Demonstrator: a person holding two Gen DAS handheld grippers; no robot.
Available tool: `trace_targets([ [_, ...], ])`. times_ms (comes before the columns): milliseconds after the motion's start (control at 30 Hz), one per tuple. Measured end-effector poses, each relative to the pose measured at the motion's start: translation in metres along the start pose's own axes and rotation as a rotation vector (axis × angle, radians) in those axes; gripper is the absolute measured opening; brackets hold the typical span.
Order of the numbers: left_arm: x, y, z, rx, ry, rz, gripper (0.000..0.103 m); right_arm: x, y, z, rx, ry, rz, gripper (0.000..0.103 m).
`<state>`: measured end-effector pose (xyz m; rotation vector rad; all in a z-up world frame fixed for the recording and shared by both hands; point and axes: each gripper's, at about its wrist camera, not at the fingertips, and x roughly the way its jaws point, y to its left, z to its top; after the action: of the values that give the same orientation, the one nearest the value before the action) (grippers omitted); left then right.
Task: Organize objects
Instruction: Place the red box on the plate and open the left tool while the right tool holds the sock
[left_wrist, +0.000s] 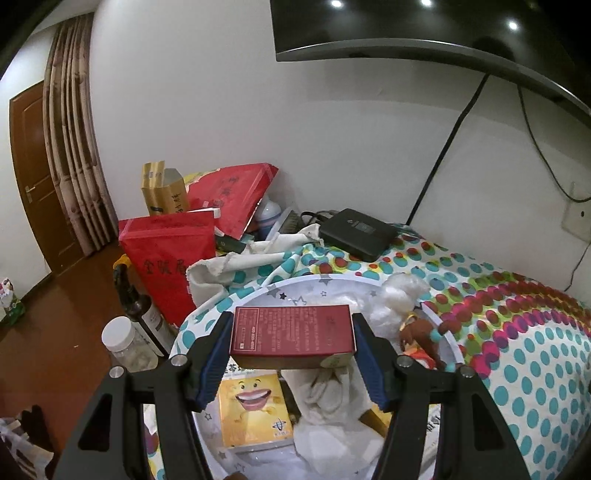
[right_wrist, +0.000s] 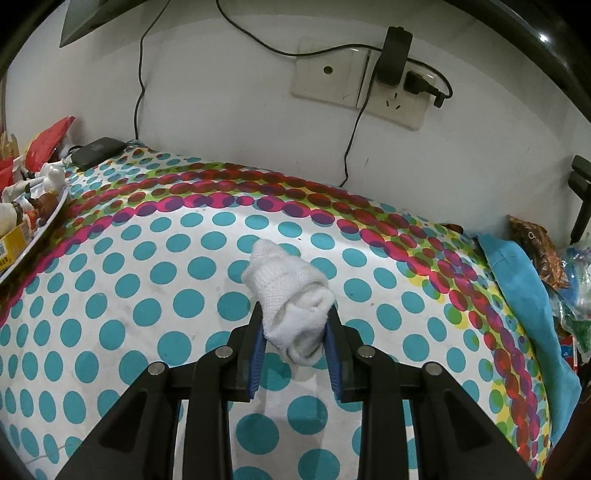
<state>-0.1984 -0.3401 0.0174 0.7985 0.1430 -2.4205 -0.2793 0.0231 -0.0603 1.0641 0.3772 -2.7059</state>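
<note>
Left tool (left_wrist: 291, 343) clamps a dark red box (left_wrist: 291, 334) by its ends, held above the white basin (left_wrist: 332, 282) (crowded already), so lowering it in seems next. Right tool (right_wrist: 295, 332) pinches a rolled white sock (right_wrist: 291, 302) over the dotted table (right_wrist: 147, 266), well right of that basin; carrying it there looks due.

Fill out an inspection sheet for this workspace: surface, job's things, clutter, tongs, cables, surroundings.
Surface: polka-dot cloth covers the table.
Job's things: dark red box held above the white tray; rolled white sock held over the cloth.
Clutter: yellow cartoon box, figurine and plastic wrap in the tray; red bags, bottle and jar at left; blue cloth at right.
Tongs: left tongs shut on the box; right tongs shut on the sock.
Cables: black cords run to the wall socket.
Surroundings: TV, curtain, door.
</note>
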Motion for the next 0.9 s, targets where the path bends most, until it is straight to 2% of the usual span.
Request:
trace_targets([
  [600,0.016,0.003,0.005,0.022,0.009,0.02,0.064,0.001,0.001,0.001,-0.004,0.005,-0.002,0.028],
  [700,0.019,0.004,0.005,0.018,0.007,-0.013,0.066,0.001,0.0,0.001,-0.005,0.005,-0.003,0.028],
  [767,0.018,0.006,0.002,0.009,0.009,-0.043,0.095,0.001,0.0,0.001,-0.005,0.006,-0.002,0.029],
  [833,0.009,0.008,-0.006,0.016,0.01,-0.068,0.099,0.001,0.0,0.001,-0.004,0.007,-0.002,0.029],
  [900,-0.008,0.013,-0.019,0.018,-0.024,-0.055,0.099,0.001,0.0,0.001,-0.003,0.004,-0.003,0.029],
])
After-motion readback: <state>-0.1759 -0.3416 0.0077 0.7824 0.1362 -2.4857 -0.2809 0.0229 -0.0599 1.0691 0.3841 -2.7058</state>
